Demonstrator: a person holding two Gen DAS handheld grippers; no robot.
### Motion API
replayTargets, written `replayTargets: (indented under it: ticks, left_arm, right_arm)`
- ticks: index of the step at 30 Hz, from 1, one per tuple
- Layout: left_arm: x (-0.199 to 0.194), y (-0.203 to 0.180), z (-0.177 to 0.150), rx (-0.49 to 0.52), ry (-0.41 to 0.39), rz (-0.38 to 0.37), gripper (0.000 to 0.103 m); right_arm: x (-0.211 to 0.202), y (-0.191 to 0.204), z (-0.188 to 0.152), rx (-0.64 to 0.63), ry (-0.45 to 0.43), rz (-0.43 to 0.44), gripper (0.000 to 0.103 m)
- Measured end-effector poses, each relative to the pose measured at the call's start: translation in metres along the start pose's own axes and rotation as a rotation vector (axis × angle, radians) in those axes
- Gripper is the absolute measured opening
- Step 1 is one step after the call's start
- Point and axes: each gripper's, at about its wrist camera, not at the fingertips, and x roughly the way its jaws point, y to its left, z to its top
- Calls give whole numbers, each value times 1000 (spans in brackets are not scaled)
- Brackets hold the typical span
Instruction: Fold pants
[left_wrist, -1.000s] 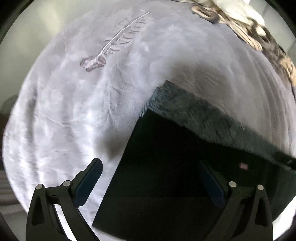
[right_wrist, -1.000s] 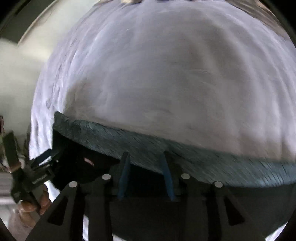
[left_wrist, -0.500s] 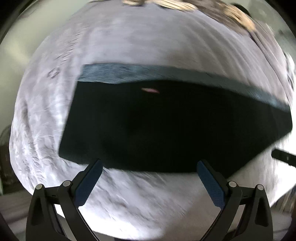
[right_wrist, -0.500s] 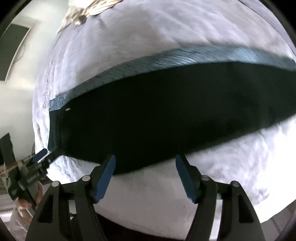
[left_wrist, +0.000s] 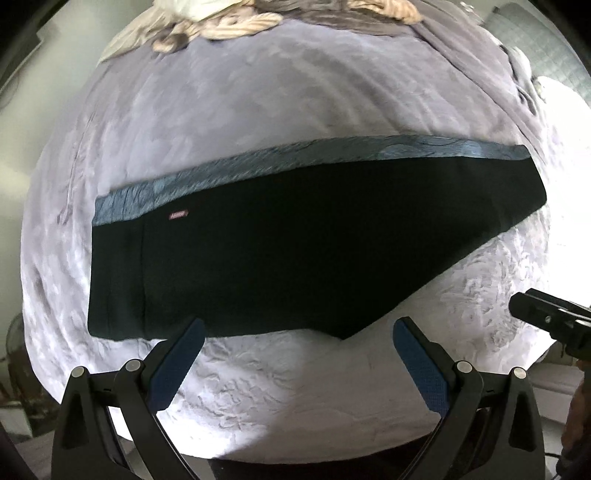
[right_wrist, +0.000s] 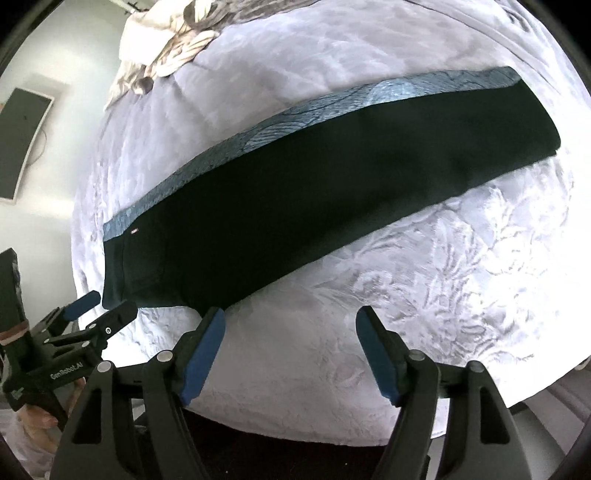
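Observation:
Black pants (left_wrist: 295, 243) with a blue-grey patterned side stripe (left_wrist: 295, 155) lie flat, one leg on the other, on the bed. A small pink label (left_wrist: 178, 215) sits near the left end. They also show in the right wrist view (right_wrist: 314, 184). My left gripper (left_wrist: 295, 354) is open and empty, above the near edge of the pants. My right gripper (right_wrist: 291, 343) is open and empty, above the cover just in front of the pants. The left gripper also shows in the right wrist view (right_wrist: 88, 312).
The bed has a pale lilac textured cover (left_wrist: 280, 384) that falls off at the near edge. A crumpled beige and grey blanket (left_wrist: 236, 22) lies at the far end. A dark screen (right_wrist: 22, 144) hangs on the white wall to the left.
Both grippers have pulled back and up from the pants. The right gripper, narrow over the fabric a second ago, has opened wide. The pants now lie flat in full view.

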Motion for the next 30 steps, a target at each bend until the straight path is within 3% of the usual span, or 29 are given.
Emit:
replayTargets:
  ticks: [30]
  left_arm:
    - [-7, -51, 5, 72, 21, 33, 103]
  right_arm:
    - [-14, -25, -3, -5, -37, -4, 76]
